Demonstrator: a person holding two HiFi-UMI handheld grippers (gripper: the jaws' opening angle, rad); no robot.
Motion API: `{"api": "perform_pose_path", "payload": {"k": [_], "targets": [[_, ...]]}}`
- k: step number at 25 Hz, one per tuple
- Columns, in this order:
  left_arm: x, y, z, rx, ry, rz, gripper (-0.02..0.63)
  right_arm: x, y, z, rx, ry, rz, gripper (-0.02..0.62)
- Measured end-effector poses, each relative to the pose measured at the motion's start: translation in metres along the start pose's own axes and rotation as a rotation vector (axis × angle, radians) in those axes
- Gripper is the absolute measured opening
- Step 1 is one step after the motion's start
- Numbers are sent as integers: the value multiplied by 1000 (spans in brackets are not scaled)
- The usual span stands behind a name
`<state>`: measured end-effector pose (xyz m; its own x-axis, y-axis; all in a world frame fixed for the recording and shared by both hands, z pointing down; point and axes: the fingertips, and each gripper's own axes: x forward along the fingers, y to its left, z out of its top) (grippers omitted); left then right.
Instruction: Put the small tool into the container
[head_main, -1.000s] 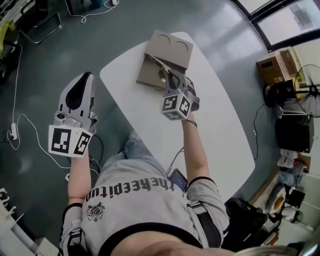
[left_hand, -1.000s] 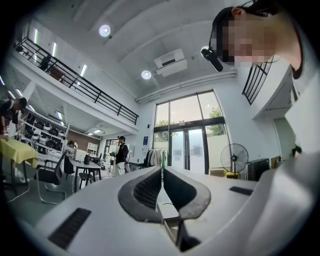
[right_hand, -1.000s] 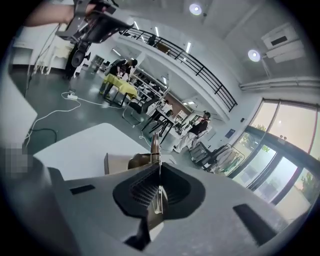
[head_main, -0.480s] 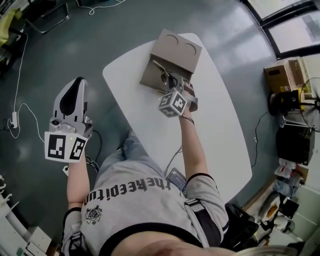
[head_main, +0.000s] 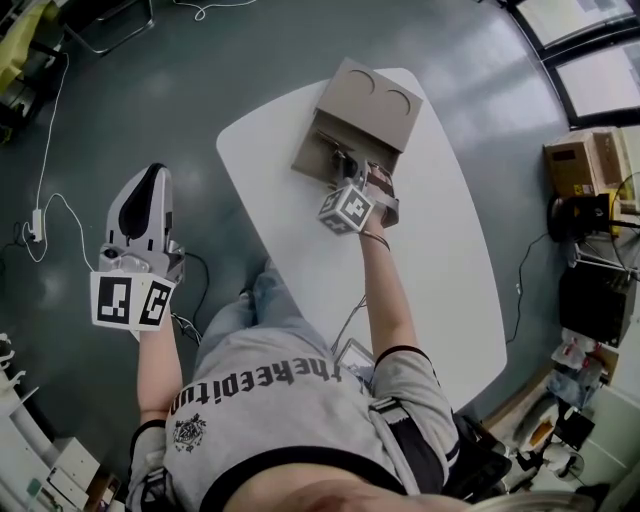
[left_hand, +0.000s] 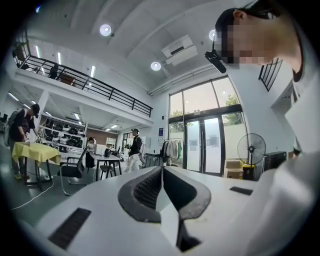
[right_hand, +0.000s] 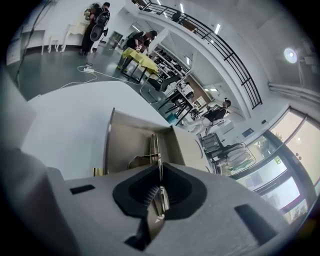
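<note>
Left gripper (head_main: 148, 185): jaws together, empty, held well left of the table (head_main: 440, 260). Right gripper (right_hand: 160, 172): pinched on the thin tool (right_hand: 155, 145), which juts ahead of the fingers over the open box (right_hand: 109, 135). Step: placing; next move likely calls for lowering, then release.

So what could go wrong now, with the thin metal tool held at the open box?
1. The right gripper pinches the thin metal tool at one end only, so it may swivel or slip early.
2. Its tip seems close to a wall of the open box and might catch there.
3. The box stands near the far end of the table; a push could shift it.
</note>
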<state>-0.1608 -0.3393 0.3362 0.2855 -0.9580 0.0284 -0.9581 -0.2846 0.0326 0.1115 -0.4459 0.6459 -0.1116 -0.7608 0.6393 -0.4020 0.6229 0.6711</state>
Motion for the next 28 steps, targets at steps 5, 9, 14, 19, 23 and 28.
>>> {"api": "perform_pose_path", "payload": {"k": [5, 9, 14, 19, 23, 28], "targets": [[2, 0, -6, 0, 16, -2, 14, 6, 9, 3, -10, -2, 33, 11], [2, 2, -7, 2, 17, 1, 14, 10, 18, 2, -4, -7, 67, 40], [1, 5, -9, -4, 17, -5, 14, 14, 17, 4, 177, -20, 133, 76], [-7, 7, -8, -3, 10, -16, 14, 8, 10, 7, 400, -47, 183, 110], [-15, 16, -1, -8, -15, -27, 14, -6, 0, 19, 519, -80, 172, 104], [-20, 17, 12, -18, -59, -77, 14, -42, -7, 29, 686, -126, 121, 3]]}}
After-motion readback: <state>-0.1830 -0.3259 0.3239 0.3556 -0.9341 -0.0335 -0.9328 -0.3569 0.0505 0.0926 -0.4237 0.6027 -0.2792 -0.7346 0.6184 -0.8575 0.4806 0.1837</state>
